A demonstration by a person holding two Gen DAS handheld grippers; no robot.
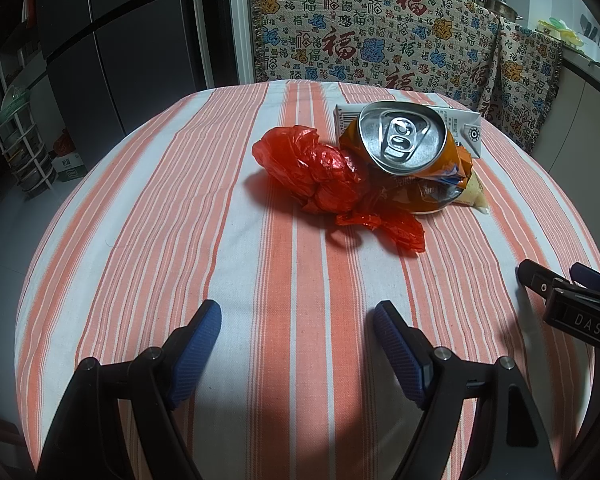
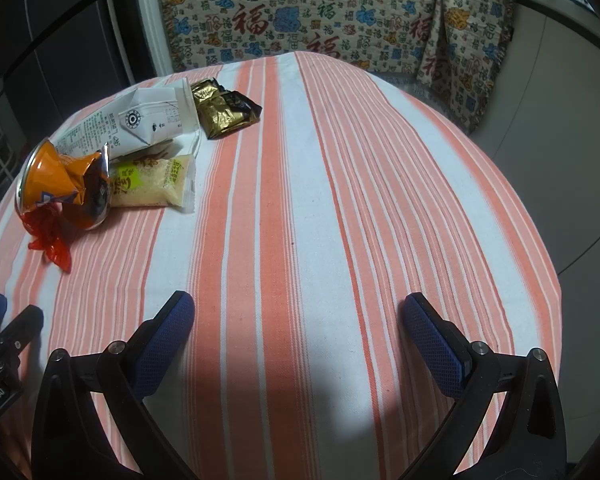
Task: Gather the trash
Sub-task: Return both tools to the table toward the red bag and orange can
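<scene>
A crumpled red plastic bag (image 1: 320, 172) lies on the striped tablecloth (image 1: 180, 220), touching a crushed orange can (image 1: 408, 148). Behind the can lies a white carton (image 1: 466, 128). The right wrist view shows the can (image 2: 60, 188), the carton (image 2: 140, 120), a yellow snack packet (image 2: 156, 180), a gold wrapper (image 2: 224, 110) and a bit of the red bag (image 2: 52, 244). My left gripper (image 1: 298, 320) is open and empty, near the table's front, short of the red bag. My right gripper (image 2: 298, 312) is open and empty over bare cloth, right of the trash.
A patterned blanket (image 1: 360, 28) hangs behind the table. A dark fridge (image 1: 112, 40) and a rack (image 1: 24, 140) stand at the left. A counter (image 1: 580, 92) runs along the right. The right gripper's tip (image 1: 560, 296) shows at the left view's right edge.
</scene>
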